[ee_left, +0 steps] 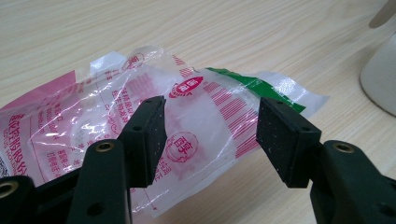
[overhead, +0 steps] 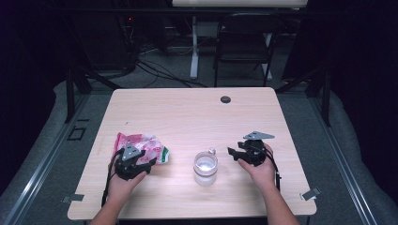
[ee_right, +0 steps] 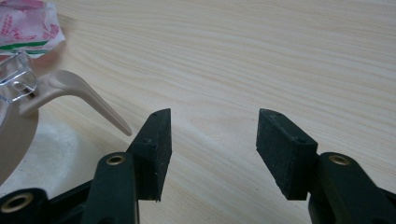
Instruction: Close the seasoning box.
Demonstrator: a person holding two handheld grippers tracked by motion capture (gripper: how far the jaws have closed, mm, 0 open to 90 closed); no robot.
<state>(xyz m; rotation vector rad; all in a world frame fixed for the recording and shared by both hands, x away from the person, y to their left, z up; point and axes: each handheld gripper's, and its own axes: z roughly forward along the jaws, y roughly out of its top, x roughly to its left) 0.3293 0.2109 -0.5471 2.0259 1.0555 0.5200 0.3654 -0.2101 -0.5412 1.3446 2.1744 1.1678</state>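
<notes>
Pink plastic bag (ee_left: 196,116) between the open left hand-held gripper (ee_left: 210,135) jaws

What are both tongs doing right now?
Left tongs: open, jaws either side of the pink plastic bag, not pressing on it.
Right tongs: open, holding nothing, beside the jar's lid latch.

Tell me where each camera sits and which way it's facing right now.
High view: above the person's side, looking forward and down on the table; both forearms, left gripper, right gripper.
Left gripper view: rides the left gripper, looking along open jaws at the plastic bag.
Right gripper view: rides the right gripper, open jaws over bare wood, jar's latch handle alongside.
Shared: bag and jar appear in all three.
</notes>
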